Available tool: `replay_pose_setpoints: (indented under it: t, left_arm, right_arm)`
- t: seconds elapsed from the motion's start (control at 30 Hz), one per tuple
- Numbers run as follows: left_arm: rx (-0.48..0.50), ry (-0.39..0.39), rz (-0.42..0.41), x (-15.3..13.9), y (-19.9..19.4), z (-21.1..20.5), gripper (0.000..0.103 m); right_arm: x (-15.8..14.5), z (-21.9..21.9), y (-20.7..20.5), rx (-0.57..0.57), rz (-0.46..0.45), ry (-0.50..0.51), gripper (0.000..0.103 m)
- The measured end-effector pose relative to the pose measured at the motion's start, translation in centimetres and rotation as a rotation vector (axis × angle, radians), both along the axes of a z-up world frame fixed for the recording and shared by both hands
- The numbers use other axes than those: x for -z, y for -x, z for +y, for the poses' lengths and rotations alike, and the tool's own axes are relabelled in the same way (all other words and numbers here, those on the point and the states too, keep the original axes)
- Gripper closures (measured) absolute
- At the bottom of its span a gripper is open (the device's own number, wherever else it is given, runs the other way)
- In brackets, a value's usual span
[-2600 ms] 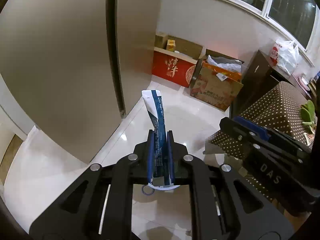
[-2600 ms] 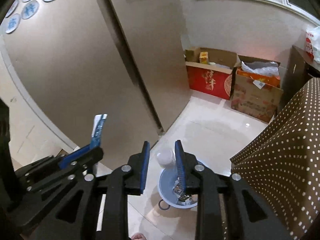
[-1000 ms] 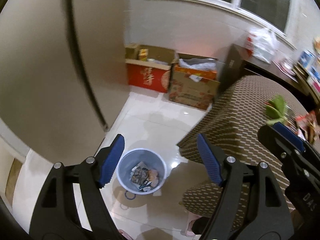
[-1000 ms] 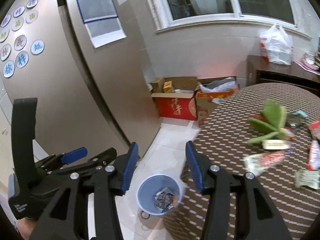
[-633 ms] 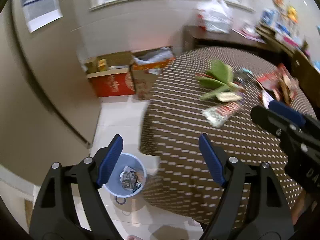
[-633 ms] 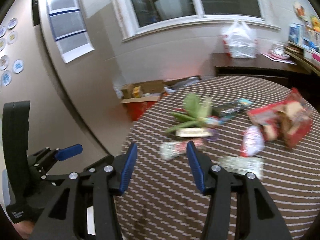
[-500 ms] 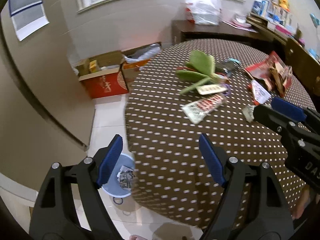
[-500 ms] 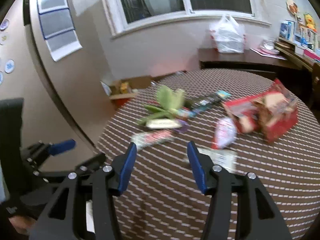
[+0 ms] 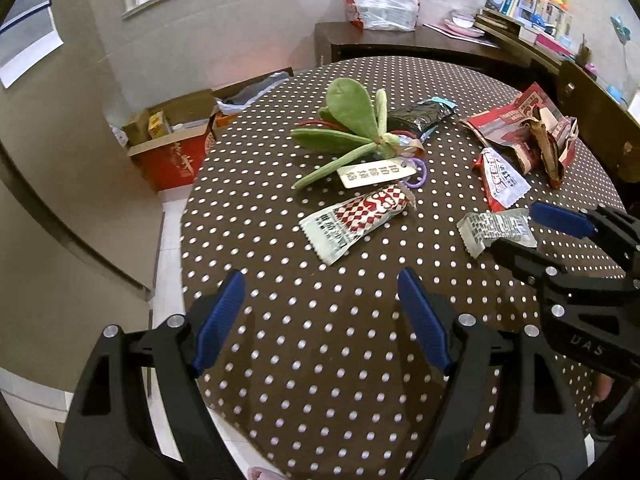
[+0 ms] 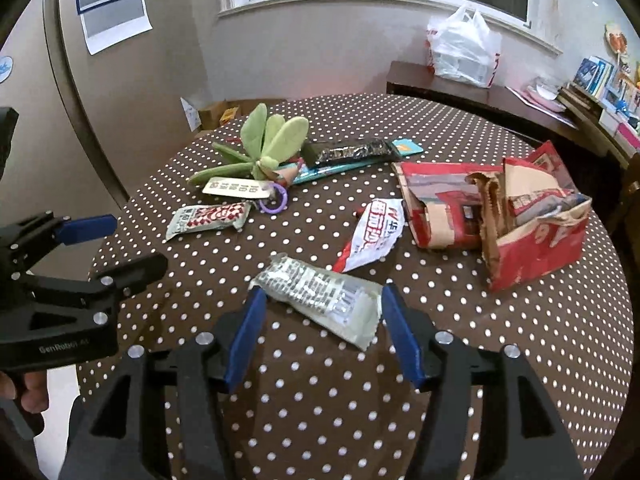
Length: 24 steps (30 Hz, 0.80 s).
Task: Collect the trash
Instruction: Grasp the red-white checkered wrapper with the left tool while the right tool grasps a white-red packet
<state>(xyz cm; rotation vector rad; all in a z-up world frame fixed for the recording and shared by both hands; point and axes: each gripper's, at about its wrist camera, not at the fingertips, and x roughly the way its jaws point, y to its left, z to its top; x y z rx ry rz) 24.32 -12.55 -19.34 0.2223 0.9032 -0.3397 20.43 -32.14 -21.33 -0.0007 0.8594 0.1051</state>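
Left wrist view looks down on a round counter (image 9: 320,344) under a brown cloth with white dots. The left gripper (image 9: 320,312) hangs over a bare patch of that cloth, its blue-padded fingers (image 9: 218,320) spread wide with nothing between them. Just ahead lies a white and red-checked snack wrapper (image 9: 356,220) printed in Chinese characters too small to read. Beyond it sits a green plush plant with long leaves (image 9: 352,124), a cream paper tag (image 9: 376,172) with dark Chinese lettering and a purple plastic ring (image 9: 416,172) at its base. A black foil packet (image 9: 420,114) lies behind the plush.

Right wrist view shows the right gripper (image 10: 322,332) over a clear and silver crinkled wrapper (image 10: 320,292) with dense black print. Its jaws are opening; the wrapper lies flat on the cloth between the blue fingers (image 10: 244,336), and the pads do not press on it. Near it, further back, is a red and white sachet (image 10: 372,236) with bold red characters, and beside that a torn red cardboard box (image 10: 536,236) with brown paper sticking out. The left tool's body reads "GenRobot" in this view; the right tool's body seems to read "DAS" in the left view. A white plastic bag (image 10: 464,48) with red print stands on a dark sideboard (image 10: 480,100) by the window.
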Motion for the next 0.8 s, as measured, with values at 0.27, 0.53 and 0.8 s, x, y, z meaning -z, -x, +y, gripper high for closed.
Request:
replay_pose_setpoints:
  t: [0.27, 0.53, 0.8]
  left_arm:
    - [0.026, -0.004, 0.002, 0.9, -2.2, -1.2, 0.025]
    - [0.055, 0.004, 0.001, 1.3, -4.2, -1.9, 0.026]
    - [0.133, 0.058, 0.013, 1.2, -4.2, -3.0, 0.062]
  right_arm:
    - [0.2, -0.5, -1.9, 0.001, 0.015, -0.011, 0.069]
    - [-0.3, -1.1, -2.4, 0.011, -0.015, -0.077, 0.099]
    - [-0.7, -0.6, -2.4, 0.015, -0.018, -0.096, 0.099]
